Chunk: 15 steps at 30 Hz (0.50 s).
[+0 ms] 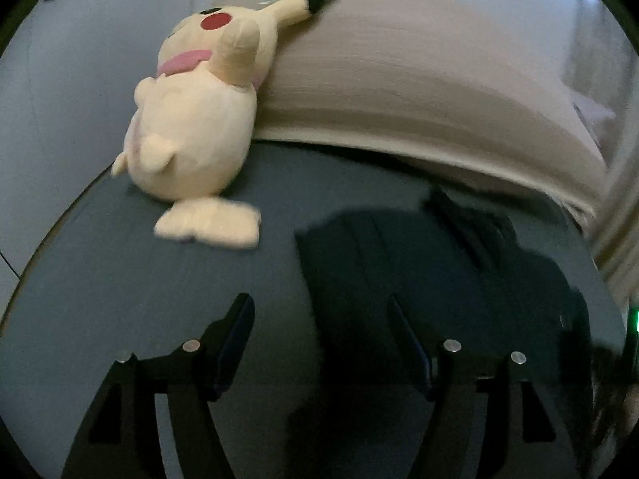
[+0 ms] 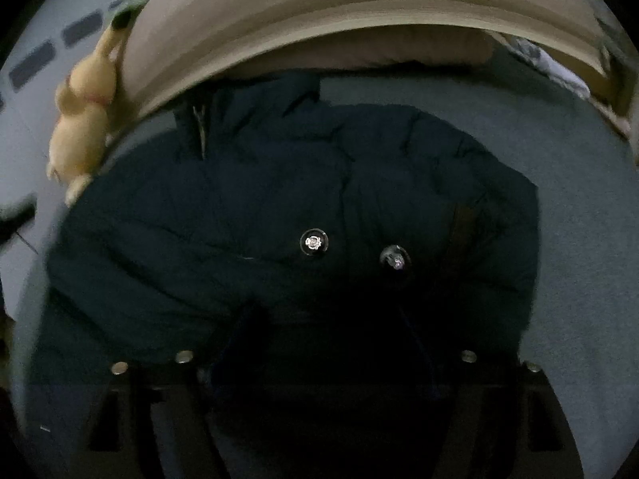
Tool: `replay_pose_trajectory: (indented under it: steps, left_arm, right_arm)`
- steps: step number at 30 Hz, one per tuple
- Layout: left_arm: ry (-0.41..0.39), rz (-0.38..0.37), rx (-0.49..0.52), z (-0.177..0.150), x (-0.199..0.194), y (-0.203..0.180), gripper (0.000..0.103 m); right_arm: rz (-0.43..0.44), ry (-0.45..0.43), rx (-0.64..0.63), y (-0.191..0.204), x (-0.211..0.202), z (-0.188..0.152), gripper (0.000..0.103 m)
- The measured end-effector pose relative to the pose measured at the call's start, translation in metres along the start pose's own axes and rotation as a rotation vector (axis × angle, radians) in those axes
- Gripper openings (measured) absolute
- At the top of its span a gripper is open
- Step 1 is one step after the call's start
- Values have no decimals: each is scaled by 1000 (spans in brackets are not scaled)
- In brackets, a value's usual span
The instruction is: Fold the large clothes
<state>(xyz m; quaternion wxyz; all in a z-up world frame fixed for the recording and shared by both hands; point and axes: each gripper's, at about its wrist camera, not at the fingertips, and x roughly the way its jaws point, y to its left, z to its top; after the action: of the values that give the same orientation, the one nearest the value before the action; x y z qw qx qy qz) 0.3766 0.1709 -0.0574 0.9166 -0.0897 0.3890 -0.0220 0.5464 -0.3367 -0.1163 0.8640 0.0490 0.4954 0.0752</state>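
My left gripper [image 1: 321, 345] hangs released over the blue-grey sheet [image 1: 120, 299], its 2 fingers spread with only bedding between them. The dark jacket [image 2: 279, 207] lies bunched on that sheet, ahead and to the right of that claw. My right gripper [image 2: 323, 343] sits low over the jacket, just below its 2 shiny buttons [image 2: 314, 242]; in the gloom I cannot tell whether its fingers pinch the cloth. A cream plush toy [image 1: 191, 119] leans against the beige headboard [image 1: 419, 80].

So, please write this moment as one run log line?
left hand-held gripper: open, empty | right hand-held gripper: open over dark jacket | jacket: on bed | plush toy: against headboard
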Motion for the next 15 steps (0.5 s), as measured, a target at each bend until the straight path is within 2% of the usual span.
replay_pose_trajectory:
  steps: [4, 8, 12, 15]
  left_arm:
    - [0, -18, 12, -52, -45, 7, 75]
    - [45, -51, -44, -105, -85, 21, 77]
    - [91, -71, -108, -158, -118, 37, 78]
    - [114, -88, -159, -185, -136, 47, 78]
  right_arm:
    - [52, -99, 103, -13, -65, -9, 94]
    - [103, -115, 125, -25, -122, -44, 95]
    - [133, -107, 202, -53, -169, -111, 98]
    - [166, -70, 305, -77, -183, -169, 99]
